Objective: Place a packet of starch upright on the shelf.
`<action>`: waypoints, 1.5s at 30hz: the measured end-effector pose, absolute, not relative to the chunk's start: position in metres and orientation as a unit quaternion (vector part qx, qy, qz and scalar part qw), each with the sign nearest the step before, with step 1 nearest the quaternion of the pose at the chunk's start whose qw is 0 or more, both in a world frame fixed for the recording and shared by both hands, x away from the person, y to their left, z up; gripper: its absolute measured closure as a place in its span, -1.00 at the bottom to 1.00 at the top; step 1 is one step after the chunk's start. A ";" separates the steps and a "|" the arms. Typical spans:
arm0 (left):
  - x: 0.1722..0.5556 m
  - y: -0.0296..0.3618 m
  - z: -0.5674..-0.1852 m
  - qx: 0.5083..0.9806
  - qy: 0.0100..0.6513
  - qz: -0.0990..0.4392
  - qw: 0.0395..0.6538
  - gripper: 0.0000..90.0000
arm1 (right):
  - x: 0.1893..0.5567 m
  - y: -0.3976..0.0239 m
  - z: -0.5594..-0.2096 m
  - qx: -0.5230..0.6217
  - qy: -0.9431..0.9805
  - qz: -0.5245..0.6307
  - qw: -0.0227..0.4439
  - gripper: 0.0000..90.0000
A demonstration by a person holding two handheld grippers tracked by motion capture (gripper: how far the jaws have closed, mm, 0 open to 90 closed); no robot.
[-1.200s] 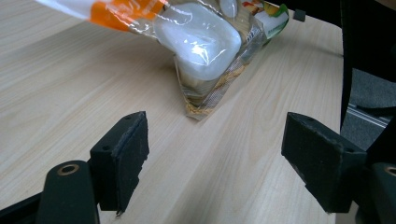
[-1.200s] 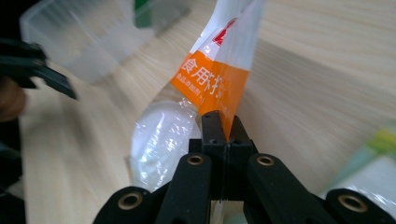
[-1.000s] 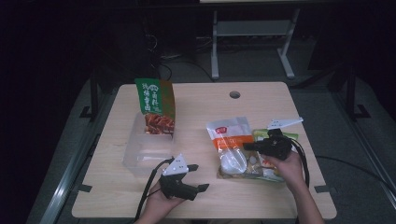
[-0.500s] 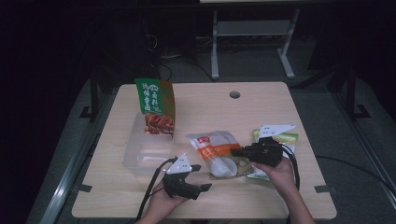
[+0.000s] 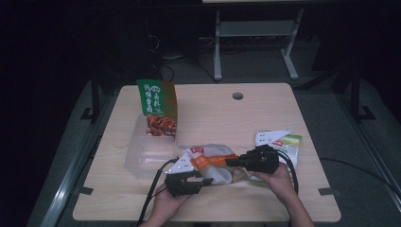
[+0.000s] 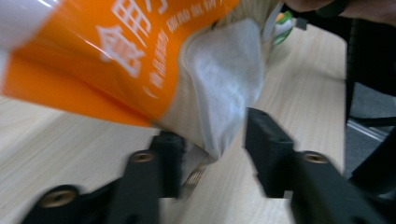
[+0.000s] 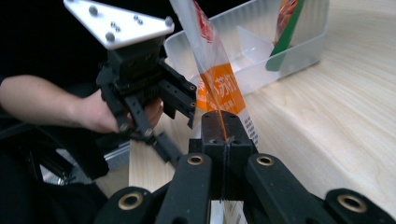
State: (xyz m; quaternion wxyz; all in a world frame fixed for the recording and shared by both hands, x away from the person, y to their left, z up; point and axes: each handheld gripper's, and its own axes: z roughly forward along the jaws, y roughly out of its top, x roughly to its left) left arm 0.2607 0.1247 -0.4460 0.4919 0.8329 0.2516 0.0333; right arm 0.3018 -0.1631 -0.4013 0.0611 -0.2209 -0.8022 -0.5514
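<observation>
- The orange-and-white snack pouch (image 5: pixel 215 163) hangs between the hands at the near table edge. The right gripper (image 7: pixel 223 137) pinches its edge with jaws clamped tight.
- The left gripper (image 6: pixel 212 156) has just been closing, with the pouch's corner between its jaws but not yet pressed. The corner could slip out or crumple.
- The clear plastic bin (image 5: pixel 142 158) sits just beside on the left, and the table (image 5: pixel 265 113) beyond is free.

Your high view looks forward and down from above your side of the worktop (image 5: pixel 265 113), far enough off to take it all in. Each gripper view rides low and close, sighting along its own black jaws just above the wood. All three share the orange-and-white packet (image 5: pixel 213 163) (image 6: pixel 140 60) (image 7: pixel 219 88); the right one also faces your left hand-held gripper (image 7: pixel 180 105).
</observation>
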 end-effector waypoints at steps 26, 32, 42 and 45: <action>0.258 0.127 -0.446 0.836 0.234 0.055 0.493 0.88 | 0.306 -0.135 -0.415 -0.234 -0.866 -0.440 0.026 0.82; 0.257 0.129 -0.445 0.836 0.238 0.056 0.492 0.62 | 0.305 -0.143 -0.413 -0.245 -0.855 -0.456 0.025 0.98; 0.249 0.134 -0.440 0.835 0.237 0.068 0.491 0.39 | 0.301 -0.143 -0.400 -0.258 -0.844 -0.470 -0.013 0.99; 0.246 0.136 -0.438 0.838 0.234 0.072 0.488 0.37 | 0.304 -0.142 -0.394 -0.264 -0.840 -0.474 -0.017 0.99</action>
